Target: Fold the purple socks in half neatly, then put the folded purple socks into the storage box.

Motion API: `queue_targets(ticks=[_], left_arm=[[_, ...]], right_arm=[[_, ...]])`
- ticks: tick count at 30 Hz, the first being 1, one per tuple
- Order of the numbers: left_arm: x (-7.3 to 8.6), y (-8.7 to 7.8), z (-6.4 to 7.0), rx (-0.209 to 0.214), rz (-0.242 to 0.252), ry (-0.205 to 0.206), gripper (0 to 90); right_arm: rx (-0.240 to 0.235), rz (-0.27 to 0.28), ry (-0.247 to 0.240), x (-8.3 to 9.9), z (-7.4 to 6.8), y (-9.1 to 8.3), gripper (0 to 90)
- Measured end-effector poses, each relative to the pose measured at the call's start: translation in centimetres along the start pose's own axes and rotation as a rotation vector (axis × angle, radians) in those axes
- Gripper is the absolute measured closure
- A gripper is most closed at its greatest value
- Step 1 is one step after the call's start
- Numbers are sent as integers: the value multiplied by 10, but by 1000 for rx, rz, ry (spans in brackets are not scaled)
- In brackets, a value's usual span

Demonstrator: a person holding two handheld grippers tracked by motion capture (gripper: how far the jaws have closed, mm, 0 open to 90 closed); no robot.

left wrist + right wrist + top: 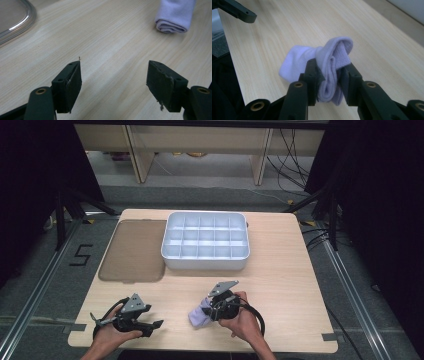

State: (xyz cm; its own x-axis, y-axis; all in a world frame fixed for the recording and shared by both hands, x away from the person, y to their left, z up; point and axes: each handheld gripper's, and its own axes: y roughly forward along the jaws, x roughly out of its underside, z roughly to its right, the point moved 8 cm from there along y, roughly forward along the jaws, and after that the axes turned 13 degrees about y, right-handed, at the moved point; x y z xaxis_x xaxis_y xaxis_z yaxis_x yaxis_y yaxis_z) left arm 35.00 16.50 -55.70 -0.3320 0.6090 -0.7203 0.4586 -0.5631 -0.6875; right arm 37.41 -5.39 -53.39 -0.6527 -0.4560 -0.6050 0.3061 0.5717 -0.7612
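Two forearms enter the high view from the bottom edge and are cut off there, so only the hands and part of the arms show. The fabric item pinched at the lower centre of that view is partly covered by the right gripper [212, 307] and the hand [243, 320] behind it; it reads as a pale lavender sock [322, 62], folded or bunched, though its full shape cannot be made out. In the left gripper view a curved transparent rim is cut off at the upper left corner.

In the right gripper view the jaws are closed tight on the sock, its ribbed cuff sticking up between them and the rest spilling toward the left of the frame. The sock rests on or just above the wood; which one cannot be told. The left gripper [113, 77] has its jaws wide apart, nothing between them, low over bare wood, with the sock lying at the upper right of its frame.

The worktop [280, 285] is light wood grain. A white tray [205, 264] divided into many small compartments sits at its upper centre, and a brownish translucent lid [134, 251] lies flat just beside it on the left. Beyond are grey floor, cables, and pale furniture legs, with dark curtains at both sides.
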Motion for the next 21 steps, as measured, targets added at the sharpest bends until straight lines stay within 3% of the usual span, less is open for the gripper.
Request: queue_targets(ticks=[4, 7, 8, 10, 12, 13, 14, 17, 19, 21], left_arm=[[-1, 0, 0, -6, 8, -32, 264], [0, 2, 1, -6, 10, -30, 264], [1, 2, -1, -12, 7, -8, 264], [-1, 1, 0, -13, 13, -14, 264], [-1, 1, -1, -22, 15, -14, 264], [-2, 1, 1, -17, 28, -28, 264], [0, 0, 1, -11, 9, -10, 264], [0, 0, 0, -11, 5, 5, 264], [0, 2, 2, -9, 10, -26, 262], [-1, 2, 1, -8, 12, -6, 261]], right_arm=[[15, 5, -26, -3, -2, -6, 698], [7, 7, -45, -5, -3, -9, 698], [27, 16, -61, -6, -1, -12, 698], [37, -1, -51, -7, 0, -17, 698], [40, 16, -71, -10, 2, -19, 698], [40, 16, -71, -10, 2, -19, 698], [47, 17, -49, -11, 1, -23, 697], [58, 8, -61, -12, 4, -27, 698], [64, 17, -48, -14, 8, -31, 697], [75, 23, -32, -15, 14, -35, 697]])
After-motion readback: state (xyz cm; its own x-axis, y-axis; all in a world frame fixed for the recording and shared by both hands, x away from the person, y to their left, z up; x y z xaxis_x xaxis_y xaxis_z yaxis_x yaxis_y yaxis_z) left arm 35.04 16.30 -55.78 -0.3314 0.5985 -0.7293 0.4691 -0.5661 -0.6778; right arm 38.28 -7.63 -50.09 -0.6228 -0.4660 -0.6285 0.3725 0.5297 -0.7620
